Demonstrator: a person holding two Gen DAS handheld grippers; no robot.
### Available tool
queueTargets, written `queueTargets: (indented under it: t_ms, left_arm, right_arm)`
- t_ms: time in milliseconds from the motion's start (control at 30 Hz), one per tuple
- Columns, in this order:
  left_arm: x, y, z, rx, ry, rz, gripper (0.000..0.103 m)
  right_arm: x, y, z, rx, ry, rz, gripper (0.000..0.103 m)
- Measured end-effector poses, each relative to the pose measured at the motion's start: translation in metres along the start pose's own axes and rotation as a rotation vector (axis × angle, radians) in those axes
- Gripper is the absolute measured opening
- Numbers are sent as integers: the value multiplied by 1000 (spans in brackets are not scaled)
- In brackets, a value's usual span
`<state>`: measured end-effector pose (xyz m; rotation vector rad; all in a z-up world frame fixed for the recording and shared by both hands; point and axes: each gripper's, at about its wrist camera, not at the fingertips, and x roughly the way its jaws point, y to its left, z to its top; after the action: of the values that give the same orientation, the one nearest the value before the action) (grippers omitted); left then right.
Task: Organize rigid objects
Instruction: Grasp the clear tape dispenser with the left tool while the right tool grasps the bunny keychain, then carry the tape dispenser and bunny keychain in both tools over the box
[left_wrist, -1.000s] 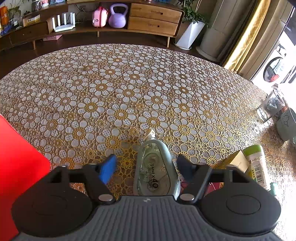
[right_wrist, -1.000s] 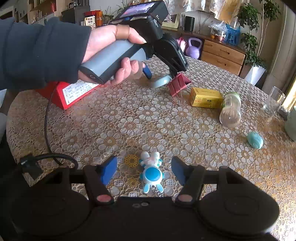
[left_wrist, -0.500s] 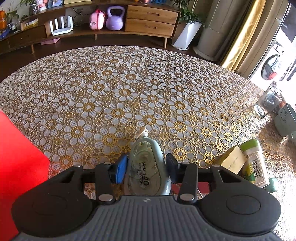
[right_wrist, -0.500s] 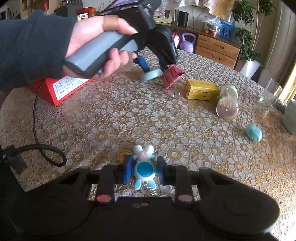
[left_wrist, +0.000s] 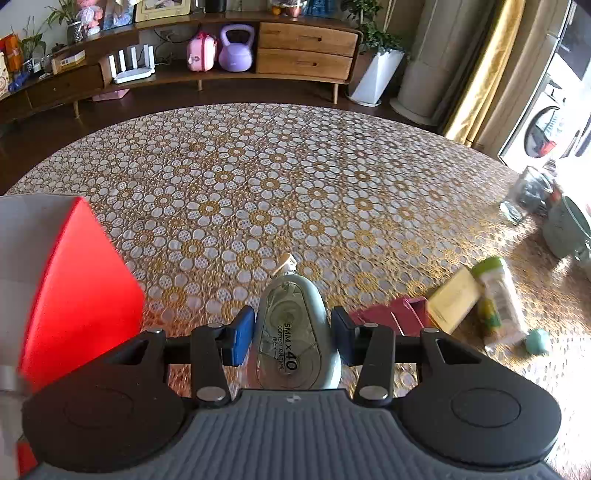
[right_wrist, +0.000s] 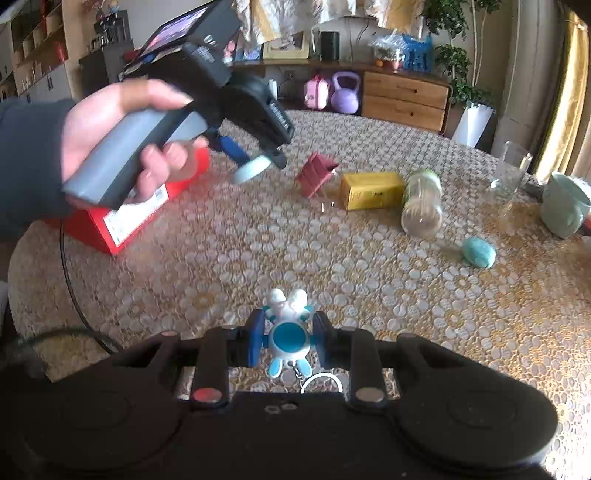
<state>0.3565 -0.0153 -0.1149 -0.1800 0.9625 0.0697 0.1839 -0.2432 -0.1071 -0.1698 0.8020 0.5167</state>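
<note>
Both wrist views look steeply down along their fingers, close above the table. Each faces the sideboard (far off), sharing the red box and yellow box.

Grey-green correction tape and blue-white keychain figure, each clamped off the tablecloth.

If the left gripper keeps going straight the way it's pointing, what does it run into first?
Probably only the bare tablecloth. The left gripper, shut on the correction tape, points down at open cloth; the red box and the red binder clip lie off to the sides. Depth is uncertain.
</note>
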Motion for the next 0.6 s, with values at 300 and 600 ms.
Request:
queueTargets:
  t_ms: [300, 600]
  left_arm:
    - [-62, -5, -19, 70, -26, -43, 45]
    - [-117, 7, -34, 111, -67, -74, 45]
  right_arm:
    - [-34, 16, 14, 40, -38, 8, 27]
    - [-68, 47, 35, 12, -77, 6, 27]
